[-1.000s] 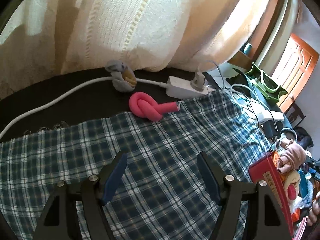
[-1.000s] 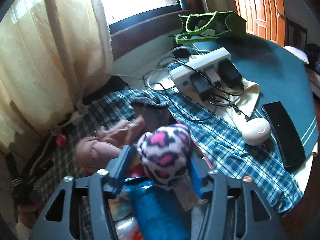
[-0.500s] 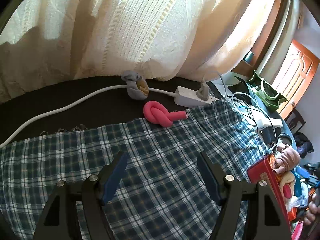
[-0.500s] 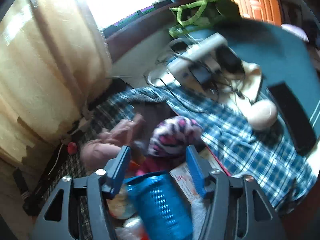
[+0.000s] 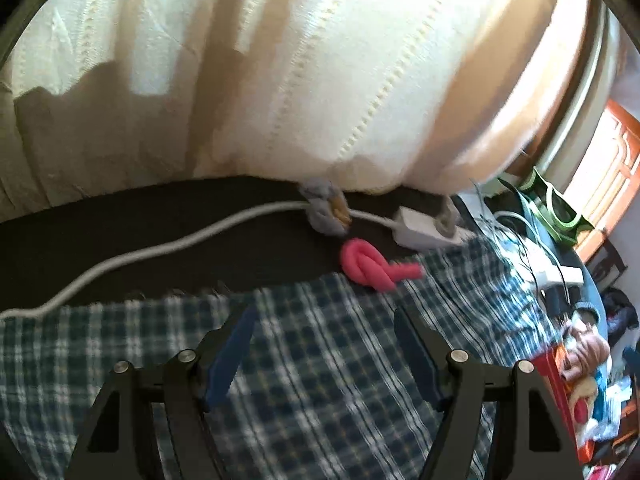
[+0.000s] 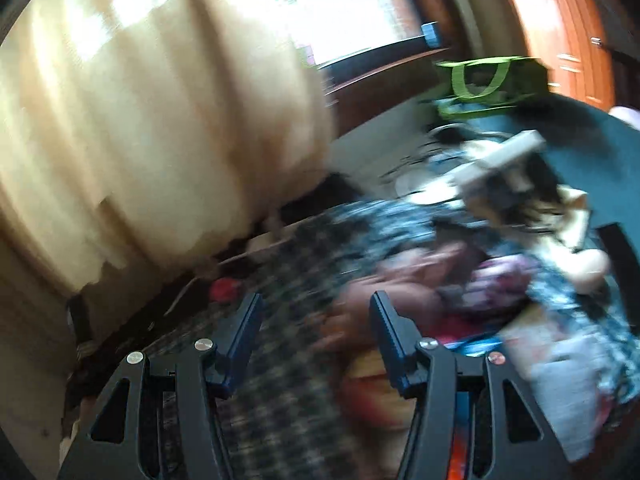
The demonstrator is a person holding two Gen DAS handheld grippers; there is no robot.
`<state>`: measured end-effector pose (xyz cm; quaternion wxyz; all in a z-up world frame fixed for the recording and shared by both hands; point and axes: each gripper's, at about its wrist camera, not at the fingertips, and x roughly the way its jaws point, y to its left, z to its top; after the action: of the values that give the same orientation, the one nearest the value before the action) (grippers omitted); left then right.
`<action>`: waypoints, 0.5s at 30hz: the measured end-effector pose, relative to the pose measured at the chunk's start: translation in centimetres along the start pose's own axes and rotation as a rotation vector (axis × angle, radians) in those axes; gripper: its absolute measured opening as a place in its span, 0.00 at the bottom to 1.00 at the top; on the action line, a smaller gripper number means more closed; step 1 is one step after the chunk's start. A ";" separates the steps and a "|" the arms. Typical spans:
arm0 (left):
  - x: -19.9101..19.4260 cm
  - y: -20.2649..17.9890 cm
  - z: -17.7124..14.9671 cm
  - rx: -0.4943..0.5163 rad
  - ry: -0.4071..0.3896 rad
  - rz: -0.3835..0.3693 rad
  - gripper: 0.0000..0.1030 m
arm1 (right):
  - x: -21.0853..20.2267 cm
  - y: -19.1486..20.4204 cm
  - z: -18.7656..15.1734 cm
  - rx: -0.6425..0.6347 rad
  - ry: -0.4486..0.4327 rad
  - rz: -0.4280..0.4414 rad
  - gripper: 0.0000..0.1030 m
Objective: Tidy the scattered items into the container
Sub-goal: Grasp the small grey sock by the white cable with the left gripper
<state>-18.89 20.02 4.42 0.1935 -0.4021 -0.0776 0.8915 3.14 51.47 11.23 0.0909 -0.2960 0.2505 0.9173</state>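
Observation:
In the left wrist view a knotted pink sock (image 5: 374,266) lies at the far edge of the plaid cloth (image 5: 312,364), with a grey sock bundle (image 5: 326,212) behind it on a white cable. My left gripper (image 5: 324,316) is open and empty, hovering above the cloth short of the pink sock. The red container (image 5: 560,392), full of items, is at the lower right. The right wrist view is blurred: my right gripper (image 6: 316,312) is open and empty, left of the filled container (image 6: 472,304), where the pink leopard-print sock (image 6: 500,276) lies.
A white power adapter (image 5: 430,228) and power strip (image 5: 554,270) with tangled cables sit behind the cloth. A cream curtain (image 5: 280,80) hangs along the back. A green bag (image 6: 480,84) stands at the far right, near a wooden door (image 6: 568,32).
My right gripper let go of the leopard-print sock into the container, opened and swung left. My left gripper drew back from the pink sock, still open.

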 end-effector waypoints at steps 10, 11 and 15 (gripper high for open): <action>6.4 -0.6 4.2 -0.016 0.010 0.006 0.79 | 9.2 6.9 -4.1 -0.124 0.086 0.026 0.58; 7.3 -0.8 4.5 -0.017 0.013 0.007 0.79 | 10.0 7.1 -4.3 -0.138 0.082 0.014 0.58; 11.1 -1.5 6.0 -0.015 0.034 0.063 0.79 | 12.5 7.5 -3.9 -0.162 0.084 -0.022 0.62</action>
<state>-29.62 25.97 1.21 0.1636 -0.4211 -0.0685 0.8895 -7.41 43.29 4.16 0.0660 -0.3433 0.1759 0.9202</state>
